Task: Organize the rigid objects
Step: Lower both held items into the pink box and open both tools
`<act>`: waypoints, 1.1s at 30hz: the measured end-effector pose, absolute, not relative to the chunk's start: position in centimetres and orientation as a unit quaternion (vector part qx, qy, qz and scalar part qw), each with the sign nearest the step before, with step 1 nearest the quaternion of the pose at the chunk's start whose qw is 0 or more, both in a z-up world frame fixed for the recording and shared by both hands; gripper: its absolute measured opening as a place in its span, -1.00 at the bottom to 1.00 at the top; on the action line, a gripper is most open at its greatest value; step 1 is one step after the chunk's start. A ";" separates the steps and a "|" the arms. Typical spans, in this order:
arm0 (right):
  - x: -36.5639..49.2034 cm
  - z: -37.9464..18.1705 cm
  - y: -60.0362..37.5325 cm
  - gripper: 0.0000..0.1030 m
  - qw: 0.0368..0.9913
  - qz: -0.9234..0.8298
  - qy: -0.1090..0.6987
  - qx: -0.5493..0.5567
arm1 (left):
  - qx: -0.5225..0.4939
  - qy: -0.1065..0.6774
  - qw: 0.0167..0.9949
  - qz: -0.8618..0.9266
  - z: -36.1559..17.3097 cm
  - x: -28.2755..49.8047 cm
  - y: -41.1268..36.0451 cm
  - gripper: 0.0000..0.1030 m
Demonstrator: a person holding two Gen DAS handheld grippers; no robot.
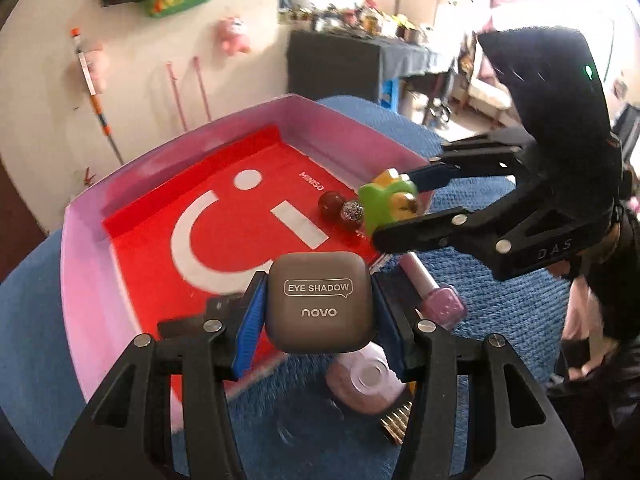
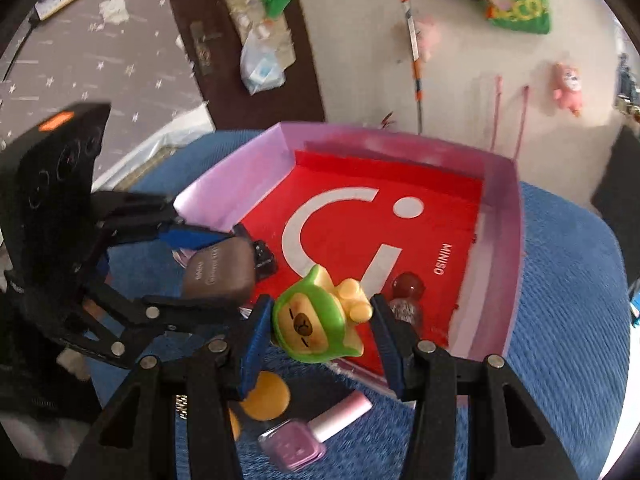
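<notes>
Left gripper (image 1: 320,300): closed on the brown eye shadow case (image 1: 322,300), blue pads pressing its two sides; the case is held in the air above the near edge of the box, lid up, reading "EYE SHADOW" and "novo".
Right gripper (image 2: 320,320): clamped on the bear figurine (image 2: 316,316), a yellow bear in a green hood, held over the box's near right corner.
Box (image 1: 80,248): shallow, pink-walled, with a red MINISO sheet (image 1: 168,216) lining the floor; it sits on a blue knitted cloth (image 1: 500,312).
Inside the box: a dark red bead (image 1: 331,203) and a glittery bead (image 1: 352,212), touching, near the right wall.
On the cloth outside: a lilac nail polish bottle (image 2: 296,444) lying on its side, a round pale pink compact (image 1: 366,380), an orange disc (image 2: 266,396).
</notes>
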State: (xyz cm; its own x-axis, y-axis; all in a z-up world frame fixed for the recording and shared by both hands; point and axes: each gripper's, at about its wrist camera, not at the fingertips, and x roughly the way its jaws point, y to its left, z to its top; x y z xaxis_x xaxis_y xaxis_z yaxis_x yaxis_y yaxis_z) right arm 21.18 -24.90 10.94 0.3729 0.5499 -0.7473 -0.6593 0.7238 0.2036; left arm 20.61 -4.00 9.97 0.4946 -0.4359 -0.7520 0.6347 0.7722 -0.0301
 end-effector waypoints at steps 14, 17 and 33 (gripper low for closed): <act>25.4 8.3 -22.4 0.01 0.749 0.411 0.499 -0.150 | 0.191 0.437 0.800 -0.365 7.4 25.1 -5.3 -0.06; 26.0 8.1 -21.8 0.01 0.734 0.414 0.512 -0.166 | 0.204 0.440 0.791 -0.373 7.0 25.5 -5.4 -0.06; 28.5 6.7 -20.2 0.02 0.685 0.416 0.568 -0.188 | 0.216 0.463 0.760 -0.401 4.8 28.0 -6.3 -0.05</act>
